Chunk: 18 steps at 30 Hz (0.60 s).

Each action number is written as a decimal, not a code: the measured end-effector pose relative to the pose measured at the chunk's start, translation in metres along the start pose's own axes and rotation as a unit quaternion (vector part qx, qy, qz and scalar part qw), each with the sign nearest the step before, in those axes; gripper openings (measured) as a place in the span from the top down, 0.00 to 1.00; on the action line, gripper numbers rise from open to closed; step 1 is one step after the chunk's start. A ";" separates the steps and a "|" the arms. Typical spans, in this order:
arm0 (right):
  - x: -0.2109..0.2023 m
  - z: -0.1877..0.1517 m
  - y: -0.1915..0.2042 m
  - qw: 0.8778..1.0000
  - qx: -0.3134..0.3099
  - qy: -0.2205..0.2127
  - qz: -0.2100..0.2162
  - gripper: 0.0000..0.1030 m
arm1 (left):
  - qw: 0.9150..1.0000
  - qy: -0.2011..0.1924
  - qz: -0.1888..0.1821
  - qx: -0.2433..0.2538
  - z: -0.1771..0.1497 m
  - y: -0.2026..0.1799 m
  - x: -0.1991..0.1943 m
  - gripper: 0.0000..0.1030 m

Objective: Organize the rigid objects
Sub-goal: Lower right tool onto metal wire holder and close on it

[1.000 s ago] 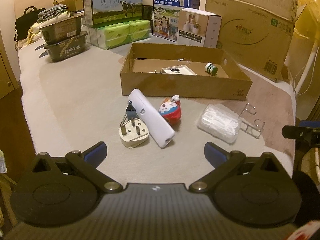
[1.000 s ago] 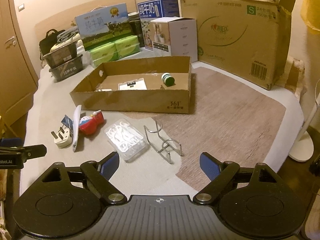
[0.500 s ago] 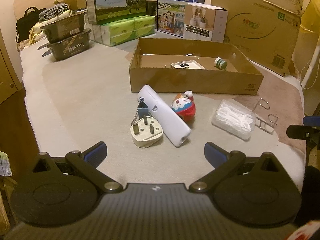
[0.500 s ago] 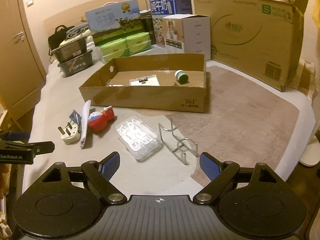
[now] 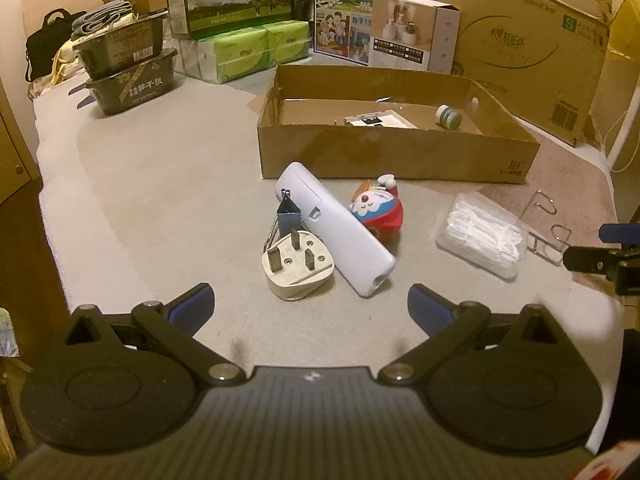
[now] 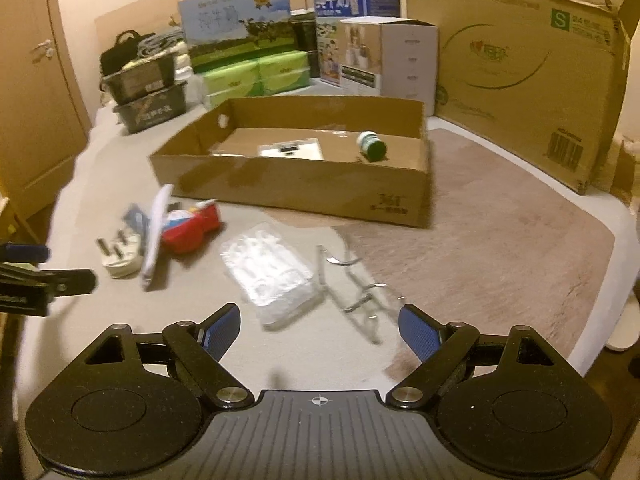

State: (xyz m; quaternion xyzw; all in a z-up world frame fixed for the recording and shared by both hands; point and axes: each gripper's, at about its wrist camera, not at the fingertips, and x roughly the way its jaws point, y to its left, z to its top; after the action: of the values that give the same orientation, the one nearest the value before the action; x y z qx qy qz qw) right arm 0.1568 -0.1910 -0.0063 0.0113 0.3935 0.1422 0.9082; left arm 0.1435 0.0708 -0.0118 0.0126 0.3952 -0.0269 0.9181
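While both grippers' fingers stand wide and hold nothing, the plug (image 5: 297,264), white remote (image 5: 336,236), toy (image 5: 376,210) and clear case (image 5: 482,234) lie before the cardboard tray (image 5: 392,156).

Both hand-held grippers, left (image 5: 310,306) and right (image 6: 319,326), gape, angled downward.
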 end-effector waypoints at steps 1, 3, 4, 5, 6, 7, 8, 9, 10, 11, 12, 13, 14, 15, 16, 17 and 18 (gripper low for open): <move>0.004 0.000 -0.004 1.000 -0.002 0.002 -0.006 0.16 | 1.000 0.001 -0.001 0.000 0.000 0.001 0.002 0.01; 0.010 0.000 -0.012 1.000 -0.005 0.005 -0.015 0.21 | 1.000 0.003 -0.002 0.002 0.000 0.001 0.006 0.02; 0.014 0.000 -0.016 1.000 -0.008 0.009 -0.018 0.23 | 1.000 0.004 -0.002 0.003 0.001 0.002 0.008 0.02; 0.019 0.001 -0.020 1.000 -0.013 0.012 -0.020 0.27 | 1.000 0.006 -0.003 0.003 0.001 0.002 0.010 0.03; 0.023 0.001 -0.023 0.999 -0.018 0.016 -0.022 0.30 | 1.000 0.008 -0.004 0.003 0.001 0.002 0.012 0.03; 0.027 0.000 -0.025 0.999 -0.023 0.020 -0.024 0.31 | 1.000 0.010 -0.004 0.003 0.001 0.002 0.014 0.03; 0.032 0.000 -0.028 0.999 -0.028 0.024 -0.023 0.34 | 1.000 0.011 -0.005 0.003 0.002 0.001 0.016 0.03; 0.035 0.000 -0.030 0.999 -0.031 0.027 -0.020 0.37 | 1.000 0.012 -0.005 0.004 0.002 0.000 0.018 0.04; 0.038 0.000 -0.032 0.999 -0.034 0.031 -0.016 0.38 | 1.000 0.013 -0.006 0.006 0.002 0.000 0.020 0.04; 0.042 0.000 -0.034 0.999 -0.040 0.033 -0.011 0.42 | 1.000 0.014 -0.006 0.008 0.002 -0.001 0.022 0.04; 0.044 0.000 -0.034 0.998 -0.046 0.035 -0.008 0.47 | 1.000 0.016 -0.006 0.008 0.002 -0.002 0.024 0.04; 0.046 0.001 -0.035 0.998 -0.053 0.036 -0.004 0.50 | 1.000 0.017 -0.007 0.009 0.002 -0.002 0.026 0.04; 0.047 0.001 -0.035 0.998 -0.057 0.035 -0.001 0.55 | 1.000 0.018 -0.007 0.009 0.002 -0.003 0.027 0.04; 0.048 0.001 -0.035 0.998 -0.061 0.034 0.001 0.60 | 1.000 0.019 -0.008 0.009 0.002 -0.003 0.028 0.04; 0.047 0.001 -0.035 0.997 -0.064 0.033 0.002 0.63 | 1.000 0.019 -0.008 0.009 0.002 -0.003 0.029 0.04; 0.047 0.002 -0.034 0.997 -0.066 0.034 0.001 0.67 | 1.000 0.020 -0.009 0.008 0.002 -0.004 0.030 0.04; 0.047 0.002 -0.034 0.997 -0.067 0.035 0.000 0.69 | 1.000 0.020 -0.010 0.008 0.002 -0.004 0.031 0.04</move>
State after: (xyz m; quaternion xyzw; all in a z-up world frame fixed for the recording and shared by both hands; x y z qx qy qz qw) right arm 0.1966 -0.2108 -0.0427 -0.0541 0.4150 0.1687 0.8924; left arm 0.1660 0.0651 -0.0333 0.0166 0.4132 -0.0385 0.9097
